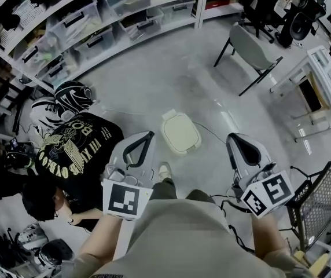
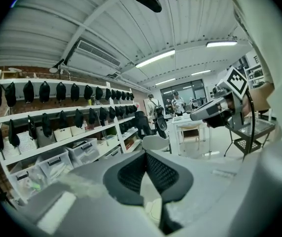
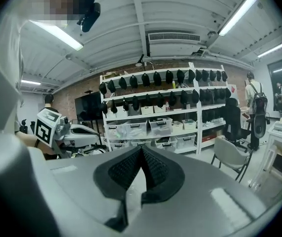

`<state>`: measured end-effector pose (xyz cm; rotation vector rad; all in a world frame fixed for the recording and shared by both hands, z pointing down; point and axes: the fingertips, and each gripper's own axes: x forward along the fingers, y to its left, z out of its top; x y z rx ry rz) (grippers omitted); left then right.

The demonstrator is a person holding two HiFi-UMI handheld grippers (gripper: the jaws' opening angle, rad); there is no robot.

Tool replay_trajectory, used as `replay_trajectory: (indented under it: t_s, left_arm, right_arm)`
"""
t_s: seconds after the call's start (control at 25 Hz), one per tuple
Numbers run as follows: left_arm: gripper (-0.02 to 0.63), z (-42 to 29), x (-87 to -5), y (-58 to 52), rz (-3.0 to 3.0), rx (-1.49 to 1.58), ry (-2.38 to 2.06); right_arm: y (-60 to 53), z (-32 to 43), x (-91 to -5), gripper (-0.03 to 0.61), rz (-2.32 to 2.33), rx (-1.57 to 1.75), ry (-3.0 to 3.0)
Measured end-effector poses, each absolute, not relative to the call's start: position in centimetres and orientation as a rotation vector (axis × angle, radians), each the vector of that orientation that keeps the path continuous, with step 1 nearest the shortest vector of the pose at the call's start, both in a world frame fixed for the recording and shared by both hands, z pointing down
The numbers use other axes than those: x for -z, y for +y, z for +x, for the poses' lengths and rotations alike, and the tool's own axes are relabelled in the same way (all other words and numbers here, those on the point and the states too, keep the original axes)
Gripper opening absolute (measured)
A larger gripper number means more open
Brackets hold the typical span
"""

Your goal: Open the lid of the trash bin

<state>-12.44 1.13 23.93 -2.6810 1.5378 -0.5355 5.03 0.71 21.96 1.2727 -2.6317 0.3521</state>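
Observation:
The trash bin [image 1: 180, 133] is small and pale, with rounded corners. It stands on the grey floor straight ahead of me, and its lid lies flat and closed. My left gripper [image 1: 148, 136] is held above the floor just left of the bin, apart from it, jaws shut with nothing in them. My right gripper [image 1: 233, 138] hangs to the bin's right, also shut and empty. In the left gripper view the left gripper [image 2: 145, 154] points out across the room with its tips together. The right gripper view shows the right gripper [image 3: 141, 150] likewise closed.
A person in a black printed shirt [image 1: 78, 149] crouches on the floor at my left, beside two helmets [image 1: 72, 95]. Shelves with clear storage boxes [image 1: 96, 25] line the back. A grey chair [image 1: 252, 48] stands at the far right, and a wire rack [image 1: 316, 204] is close by on my right.

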Motion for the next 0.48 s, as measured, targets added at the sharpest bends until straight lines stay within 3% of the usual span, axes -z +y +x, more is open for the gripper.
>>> replay_trajectory:
  t_s: [0.48]
  left_arm:
    - [0.003, -15.1, -29.8, -3.7, -2.790, 0.705, 1.423]
  right_arm:
    - [-4.0, 3.8, -27.6, 0.003, 1.339, -0.459, -2.492]
